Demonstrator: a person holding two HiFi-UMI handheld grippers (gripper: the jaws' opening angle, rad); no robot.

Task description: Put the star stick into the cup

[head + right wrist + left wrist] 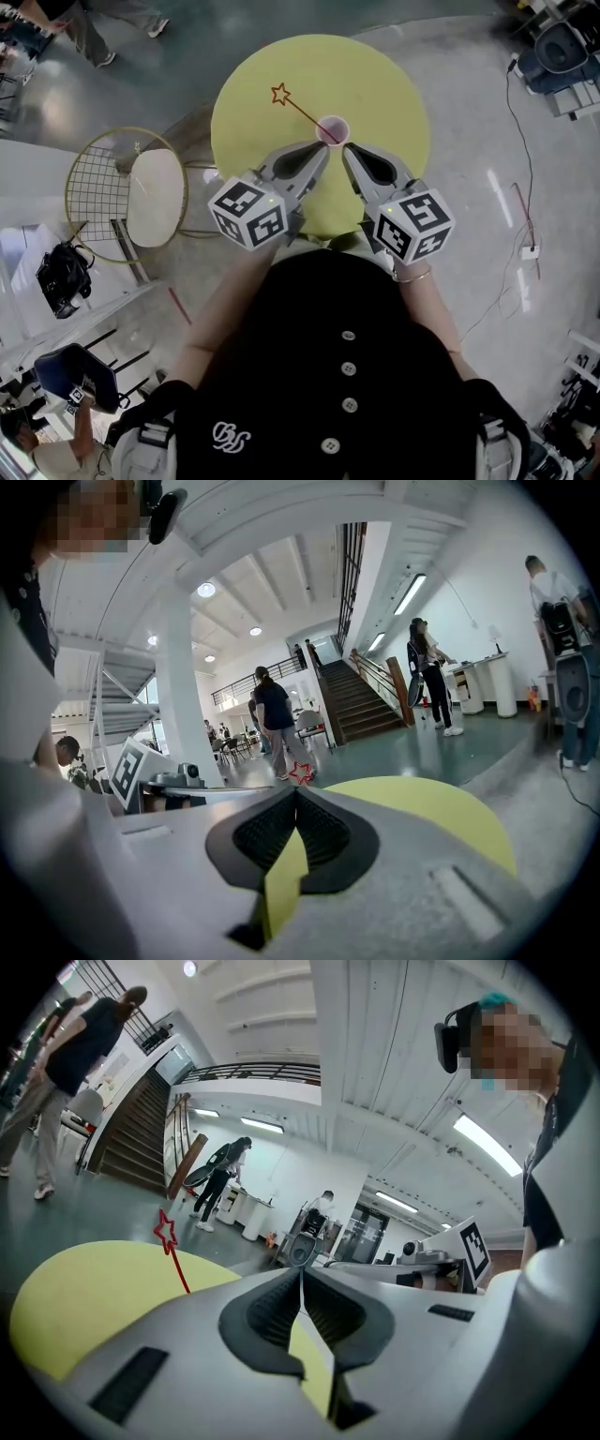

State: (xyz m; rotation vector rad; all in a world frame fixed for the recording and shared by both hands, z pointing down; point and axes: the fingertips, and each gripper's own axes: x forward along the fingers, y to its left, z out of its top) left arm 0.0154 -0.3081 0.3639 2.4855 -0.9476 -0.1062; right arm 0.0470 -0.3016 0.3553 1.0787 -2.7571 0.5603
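Red, thin star stick [301, 110] leans in cup [344, 131].

From here, the round table [394, 94] ahead of my tongs reads pale yellow-green. The star stick [279, 93] beyond the left gripper [324, 147] is red, its star a bare outline. The cup [332, 129] at the tips is pinkish white. The left gripper and the right gripper [346, 150] are light grey with black ribbed pads. Their marker cubes [247, 213] are white with black squares. Left of them, the chair [156, 197] has a cream seat and gold wire.

Round yellow table [384, 75], wire chair [94, 183] with white cushion [156, 197], black bag [64, 278], staircase [361, 705]
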